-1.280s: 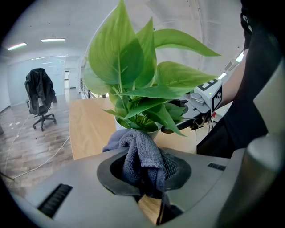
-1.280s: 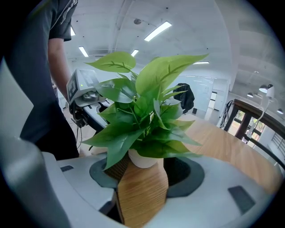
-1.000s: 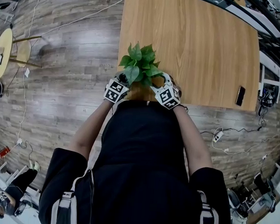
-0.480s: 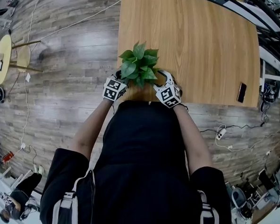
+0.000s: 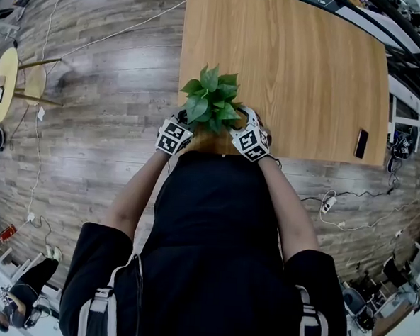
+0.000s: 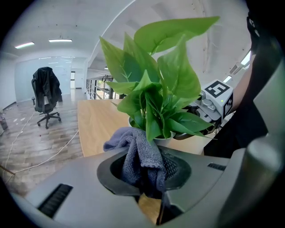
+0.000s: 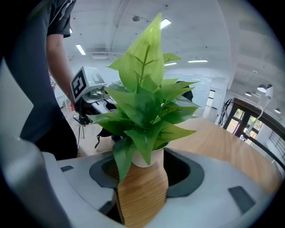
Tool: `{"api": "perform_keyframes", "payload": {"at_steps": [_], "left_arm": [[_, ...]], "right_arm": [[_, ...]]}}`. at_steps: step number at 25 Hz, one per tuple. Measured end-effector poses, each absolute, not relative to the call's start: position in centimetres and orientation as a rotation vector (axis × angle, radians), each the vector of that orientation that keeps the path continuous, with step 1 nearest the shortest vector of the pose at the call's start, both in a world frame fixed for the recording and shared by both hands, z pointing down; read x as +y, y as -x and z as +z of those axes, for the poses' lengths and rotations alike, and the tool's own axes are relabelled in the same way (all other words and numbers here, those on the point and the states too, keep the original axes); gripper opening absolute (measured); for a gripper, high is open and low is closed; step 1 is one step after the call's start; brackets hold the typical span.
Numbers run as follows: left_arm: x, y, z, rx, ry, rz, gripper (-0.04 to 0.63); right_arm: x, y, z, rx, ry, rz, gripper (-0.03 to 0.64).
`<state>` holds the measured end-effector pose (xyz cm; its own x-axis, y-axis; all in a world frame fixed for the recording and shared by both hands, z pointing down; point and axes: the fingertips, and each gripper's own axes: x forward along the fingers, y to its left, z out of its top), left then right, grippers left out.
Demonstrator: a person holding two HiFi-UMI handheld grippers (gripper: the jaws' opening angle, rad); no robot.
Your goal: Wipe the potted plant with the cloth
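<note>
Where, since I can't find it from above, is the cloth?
Left gripper view: the grey cloth is bunched between the left gripper's jaws, right beside the potted plant on the table.

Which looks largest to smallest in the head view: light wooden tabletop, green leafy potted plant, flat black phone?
1. light wooden tabletop
2. green leafy potted plant (taller, so nearer the camera)
3. flat black phone

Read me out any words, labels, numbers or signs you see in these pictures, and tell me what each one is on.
No readable text in any view.
Marker cubes on the left gripper and right gripper: black-and-white square patterns, not letters.
Phone on the table: dark, nothing legible.
Potted plant and cloth: no print visible.
</note>
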<state>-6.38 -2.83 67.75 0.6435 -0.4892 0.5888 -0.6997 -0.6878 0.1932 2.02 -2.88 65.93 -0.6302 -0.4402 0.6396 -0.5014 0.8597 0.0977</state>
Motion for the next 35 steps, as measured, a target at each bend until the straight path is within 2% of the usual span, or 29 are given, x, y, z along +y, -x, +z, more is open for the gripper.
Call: {"api": "perform_keyframes", "payload": {"at_steps": [22, 26, 32, 35], "left_arm": [[-0.6, 5.9, 68.2, -0.903, -2.483, 0.667, 0.107], [0.3, 6.4, 68.0, -0.949, -2.453, 0.616, 0.109], [3.5, 6.6, 65.7, -1.039, -2.446, 0.549, 0.109], [6.1, 6.8, 64.8, -1.052, -2.468, 0.541, 0.109]], "right_arm": [[-1.0, -1.3, 66.1, -2.347, -0.692, 0.12, 0.233], [0.1, -1.8, 65.6, -2.382, -0.756, 0.215, 0.233], [1.8, -3.6, 61.1, -2.539, -0.921, 0.461, 0.233], [3.3, -4.7, 58.5, -2.587, -0.957, 0.429, 0.232]]}}
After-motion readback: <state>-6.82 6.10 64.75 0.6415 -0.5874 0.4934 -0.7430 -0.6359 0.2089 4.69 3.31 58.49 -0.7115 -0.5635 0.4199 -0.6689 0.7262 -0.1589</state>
